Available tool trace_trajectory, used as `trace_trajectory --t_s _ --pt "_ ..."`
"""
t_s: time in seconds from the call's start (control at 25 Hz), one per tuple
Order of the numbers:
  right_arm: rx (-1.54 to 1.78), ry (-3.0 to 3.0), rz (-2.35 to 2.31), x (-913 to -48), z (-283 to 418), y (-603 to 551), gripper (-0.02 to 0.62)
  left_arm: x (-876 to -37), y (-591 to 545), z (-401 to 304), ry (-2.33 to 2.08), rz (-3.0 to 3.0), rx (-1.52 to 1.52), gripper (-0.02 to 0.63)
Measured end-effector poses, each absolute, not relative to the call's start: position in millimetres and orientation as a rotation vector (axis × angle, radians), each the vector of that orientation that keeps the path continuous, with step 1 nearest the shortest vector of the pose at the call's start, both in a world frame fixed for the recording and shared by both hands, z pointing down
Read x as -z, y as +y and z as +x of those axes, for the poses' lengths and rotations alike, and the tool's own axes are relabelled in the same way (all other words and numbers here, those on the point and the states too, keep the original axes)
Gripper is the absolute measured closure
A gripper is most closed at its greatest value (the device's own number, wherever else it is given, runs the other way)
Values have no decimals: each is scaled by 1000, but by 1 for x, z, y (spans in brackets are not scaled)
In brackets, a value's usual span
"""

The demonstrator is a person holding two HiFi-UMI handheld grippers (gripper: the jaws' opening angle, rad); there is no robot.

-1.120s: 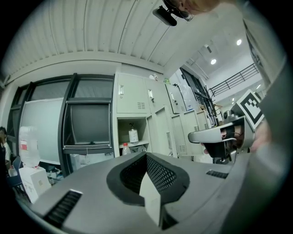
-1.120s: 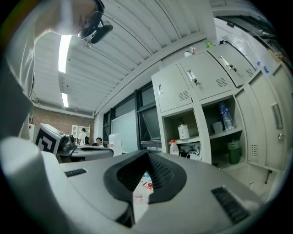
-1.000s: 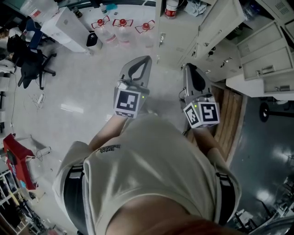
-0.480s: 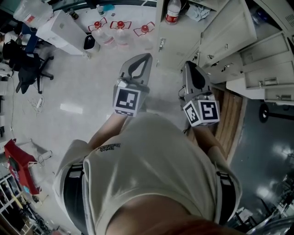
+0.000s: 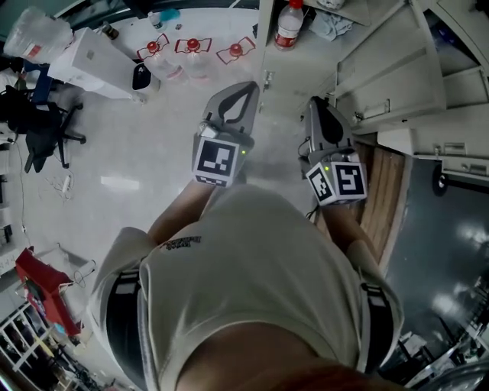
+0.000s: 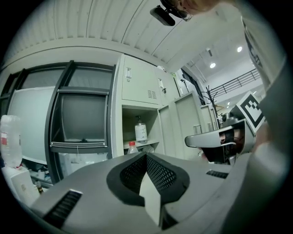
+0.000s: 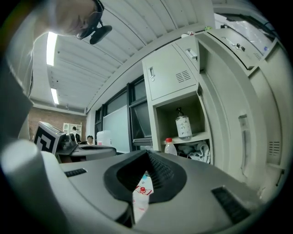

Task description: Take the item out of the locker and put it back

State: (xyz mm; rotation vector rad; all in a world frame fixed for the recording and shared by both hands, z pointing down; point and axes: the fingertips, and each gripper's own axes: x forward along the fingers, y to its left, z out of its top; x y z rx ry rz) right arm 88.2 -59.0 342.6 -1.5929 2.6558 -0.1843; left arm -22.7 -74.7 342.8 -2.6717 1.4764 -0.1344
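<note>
Head view: left gripper [image 5: 246, 88] and right gripper [image 5: 317, 103] both pinched closed, empty; red-capped bottle [image 5: 288, 21] at twelve o'clock in locker [image 5: 294, 69] | Left gripper view: bottle near twelve | Right gripper view: bottle at one o'clock; likely light, slick, so take mid-body.

Left of the open locker [image 7: 170, 77] stand three water jugs [image 5: 184, 47]; inside it are one red-capped bottle [image 5: 288, 23], one pump bottle [image 7: 183, 125] and one cloth [image 7: 198, 151].

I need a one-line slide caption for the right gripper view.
Shut right tool facing an open locker with a pump bottle, red-capped bottle and cloth.
</note>
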Motion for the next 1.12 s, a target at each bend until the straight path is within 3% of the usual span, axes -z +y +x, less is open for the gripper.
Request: trace_trajectory --t_s 0.68,1.12 --pt "101 2482 -1819 -331 55 -145 592 -331 -170 -49 1240 -2756 80 594" --pt "110 2491 -1819 -337 65 -177 592 -343 -192 -30 1234 -2774 108 594"
